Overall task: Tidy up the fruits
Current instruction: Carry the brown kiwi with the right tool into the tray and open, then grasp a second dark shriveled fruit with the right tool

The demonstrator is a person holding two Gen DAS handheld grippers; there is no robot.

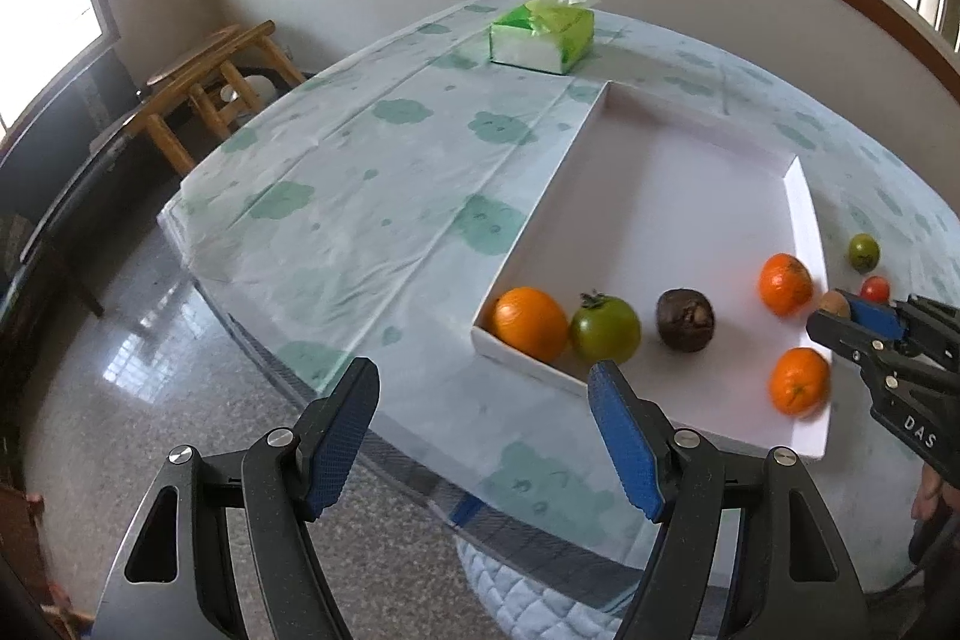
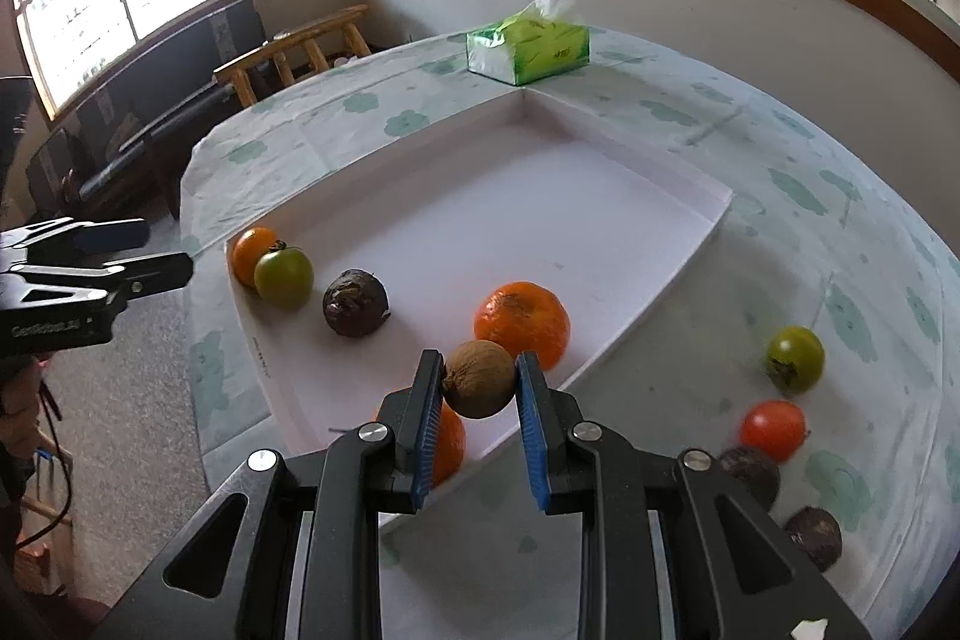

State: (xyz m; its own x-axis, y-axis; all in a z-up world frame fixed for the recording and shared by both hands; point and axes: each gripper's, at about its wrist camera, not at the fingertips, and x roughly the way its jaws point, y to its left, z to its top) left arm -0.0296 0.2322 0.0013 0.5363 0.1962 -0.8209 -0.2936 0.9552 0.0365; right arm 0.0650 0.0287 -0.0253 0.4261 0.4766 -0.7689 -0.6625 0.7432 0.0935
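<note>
Room: I see a bright room with big windows, a wooden chair, and a round table under a cloth with green flowers. A green tissue box sits at the far side.
Tray: A flat white tray lies on the table with low walls.
Right gripper: My right gripper is squeezed tight on a small brown fruit. It hangs over the near edge of the tray.
Left gripper: My left gripper has its fingers apart and holds nothing. It hovers off the near left corner of the tray.
How to do it well: I think I should move the brown fruit over a bare spot of the tray, go low, then let go softly so it does not roll.
The brown fruit: It is round, dull brown and rough. It looks hard and small.
In the tray: Three oranges, a green tomato and a dark purple fruit.
Still outside: Another green tomato, a red tomato and two dark fruits wait on the cloth, right of the tray.
</note>
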